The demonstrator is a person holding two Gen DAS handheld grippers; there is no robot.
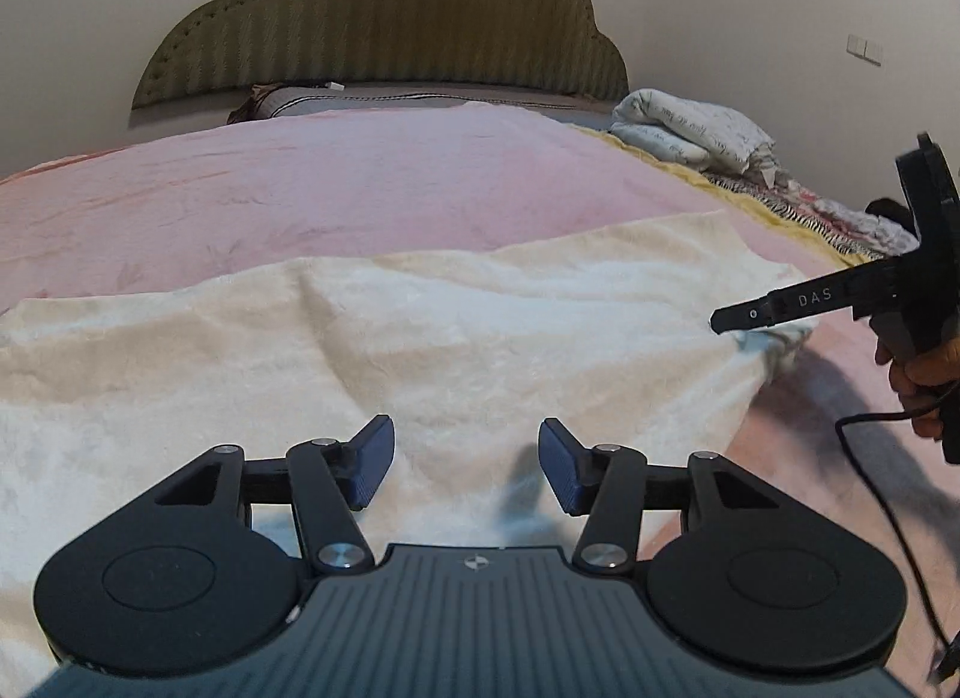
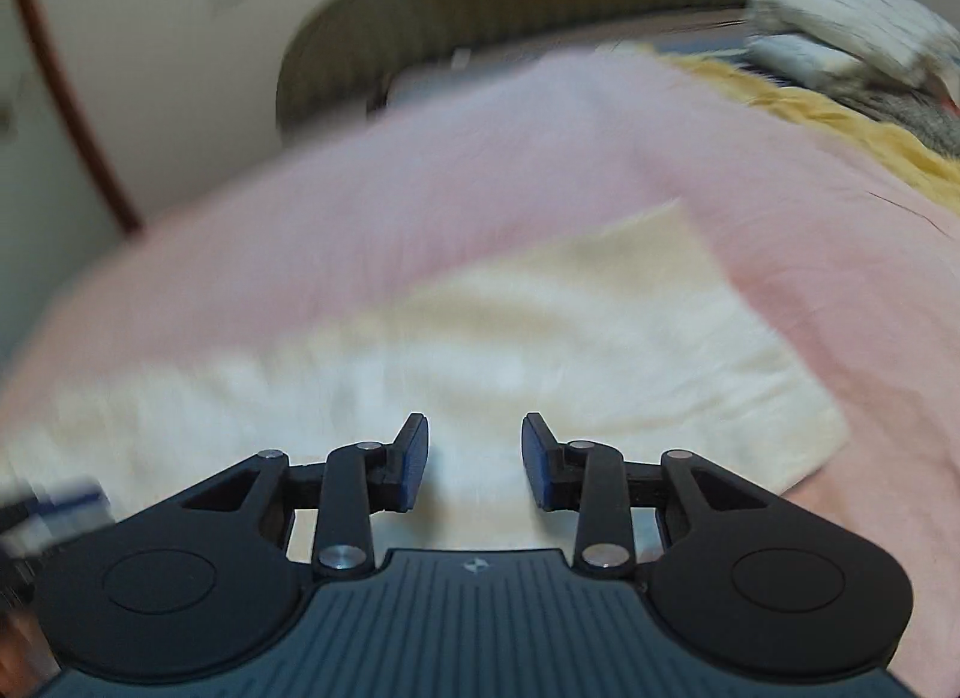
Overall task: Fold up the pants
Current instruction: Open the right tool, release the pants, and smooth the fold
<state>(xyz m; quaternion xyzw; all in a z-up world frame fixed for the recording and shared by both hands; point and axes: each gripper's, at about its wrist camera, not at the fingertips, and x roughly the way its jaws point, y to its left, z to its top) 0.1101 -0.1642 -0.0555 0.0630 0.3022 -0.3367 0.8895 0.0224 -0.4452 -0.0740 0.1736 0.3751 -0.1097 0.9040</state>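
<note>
The pants (image 1: 420, 326) lie spread on the bed (image 1: 300, 194) before my left tongs (image 1: 467, 464). The headboard (image 1: 384, 20) stands behind; folded bedding (image 1: 690, 128) lies far right.

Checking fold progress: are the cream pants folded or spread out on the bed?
Cannot tell: the pants lie as one flat, wrinkled cream sheet on the pink blanket.

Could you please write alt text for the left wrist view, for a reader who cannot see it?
The open left gripper hovers over cream pants spread across a pink blanket on a bed. At the right edge, the right gripper reaches toward the pants' far end. A padded headboard and folded bedding sit behind.
</note>
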